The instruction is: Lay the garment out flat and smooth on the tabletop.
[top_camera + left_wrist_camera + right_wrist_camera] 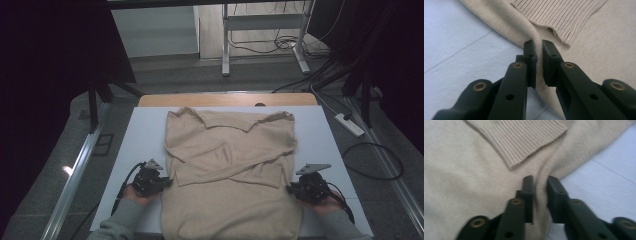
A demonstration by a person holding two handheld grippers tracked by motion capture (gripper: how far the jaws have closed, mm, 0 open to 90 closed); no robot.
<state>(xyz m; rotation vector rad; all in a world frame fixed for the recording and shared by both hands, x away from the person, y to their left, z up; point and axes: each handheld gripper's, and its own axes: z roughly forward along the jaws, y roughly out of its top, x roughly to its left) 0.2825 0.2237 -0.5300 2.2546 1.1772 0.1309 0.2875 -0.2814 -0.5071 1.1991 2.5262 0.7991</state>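
A beige knit sweater (230, 165) lies flat on the white table (145, 135), its sleeves folded across the chest. My left gripper (167, 182) sits at the sweater's left side edge and is shut on a pinched fold of that edge (538, 50). A ribbed sleeve cuff (559, 15) lies just beyond its jaws. My right gripper (289, 189) sits at the sweater's right side edge, shut on a pinched ridge of the fabric (540, 185). The other ribbed cuff (521, 140) lies just ahead of those jaws. A hand holds each gripper from the near edge.
The table's wooden far edge (225, 99) borders grey floor. A white desk frame (265, 30) and loose cables (370, 160) stand on the floor beyond, with a power strip (349, 125) at the right. Bare table surface (456, 45) flanks the sweater on both sides.
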